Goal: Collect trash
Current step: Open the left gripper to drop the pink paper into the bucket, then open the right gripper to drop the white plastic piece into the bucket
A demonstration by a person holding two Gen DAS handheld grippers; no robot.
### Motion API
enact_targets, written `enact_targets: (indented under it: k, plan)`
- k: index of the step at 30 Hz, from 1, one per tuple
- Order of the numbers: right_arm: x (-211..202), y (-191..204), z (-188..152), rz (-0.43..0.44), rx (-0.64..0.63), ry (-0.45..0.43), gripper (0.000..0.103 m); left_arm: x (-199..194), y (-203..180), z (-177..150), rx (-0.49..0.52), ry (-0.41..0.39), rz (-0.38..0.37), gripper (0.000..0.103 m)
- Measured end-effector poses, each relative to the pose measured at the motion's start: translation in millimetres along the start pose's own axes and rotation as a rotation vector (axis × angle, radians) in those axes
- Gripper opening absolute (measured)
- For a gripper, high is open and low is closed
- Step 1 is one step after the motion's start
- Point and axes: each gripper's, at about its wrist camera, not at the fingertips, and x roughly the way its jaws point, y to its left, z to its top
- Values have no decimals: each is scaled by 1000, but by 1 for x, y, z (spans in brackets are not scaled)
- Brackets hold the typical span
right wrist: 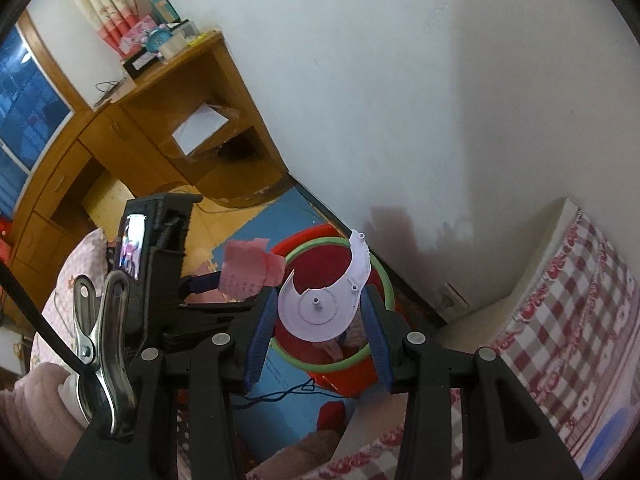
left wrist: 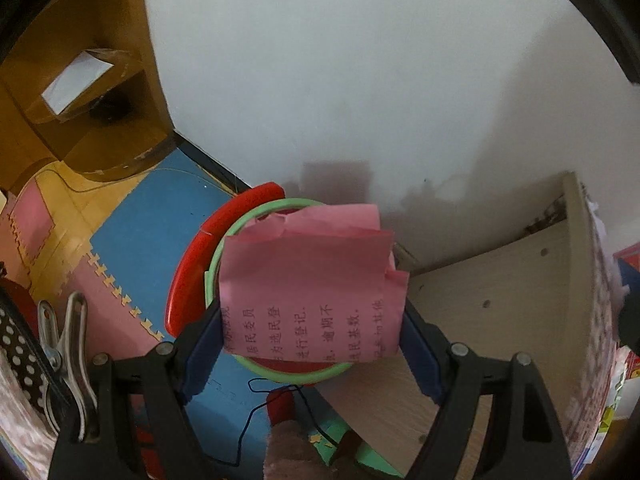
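My left gripper (left wrist: 312, 332) is shut on a folded pink paper (left wrist: 308, 280) printed with dark characters, held over a red bin with a green rim (left wrist: 212, 272) on the floor. In the right wrist view my right gripper (right wrist: 320, 320) is shut on a broken white plastic disc (right wrist: 324, 308) with small pegs, above the same red bin (right wrist: 348, 376). The left gripper (right wrist: 244, 280) with the pink paper (right wrist: 248, 268) shows to the left of the disc. The bin's inside is mostly hidden behind both pieces.
A wooden desk (right wrist: 160, 120) with shelves stands at the back left against the white wall (right wrist: 400, 80). Blue and pink foam mats (left wrist: 152, 240) cover the floor. A bed with a checked cover (right wrist: 568, 304) lies right. A dark thread (left wrist: 256, 408) trails below the bin.
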Motion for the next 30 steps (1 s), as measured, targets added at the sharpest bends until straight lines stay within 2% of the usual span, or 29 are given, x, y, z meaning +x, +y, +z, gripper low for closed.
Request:
enact_targets:
  k: [10,17,30]
  plan:
    - [30,1,12,-12,26,46,44,30,8,11,23,29,-19,91]
    - [41,5,15,-8,20,69,44,26,13,11,17,39,-18,91]
    - [78,12,18,-1,18,135,44,17,46,4,-32,54,10,91]
